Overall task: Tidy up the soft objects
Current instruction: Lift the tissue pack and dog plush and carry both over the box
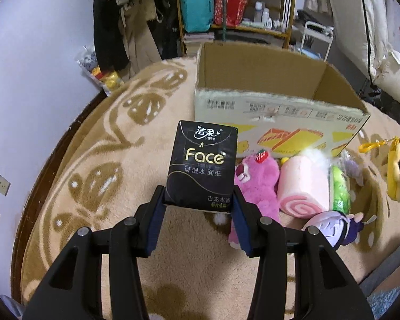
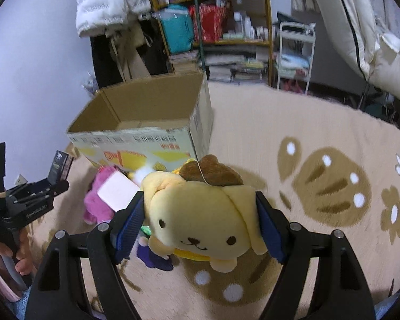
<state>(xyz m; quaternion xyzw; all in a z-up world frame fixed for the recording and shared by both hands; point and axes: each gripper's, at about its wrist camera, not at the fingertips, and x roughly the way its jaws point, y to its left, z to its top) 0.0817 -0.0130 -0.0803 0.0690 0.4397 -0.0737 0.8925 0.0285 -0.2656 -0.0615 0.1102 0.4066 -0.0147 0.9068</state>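
Observation:
My left gripper (image 1: 198,194) is shut on a black "Face" tissue pack (image 1: 204,165), held upright above the beige rug, short of the open cardboard box (image 1: 266,106). In the right wrist view my right gripper (image 2: 200,200) is shut on a yellow dog plush (image 2: 200,221), both blue pads pressing its sides, lifted off the rug. The same plush (image 1: 397,176) shows at the left view's right edge. On the rug before the box lie a pink bear (image 1: 256,184), a pink roll plush (image 1: 304,186), a green packet (image 1: 340,189) and a purple plush (image 1: 330,226). The box (image 2: 136,136) looks empty inside.
Behind the box stand a wooden shelf (image 1: 234,8) packed with bags and bottles, hanging clothes (image 1: 125,34) and a white cart (image 2: 296,53). White bedding (image 2: 373,40) hangs at the right. A hand (image 2: 21,261) holds the left gripper's handle. The rug (image 2: 320,138) stretches right of the box.

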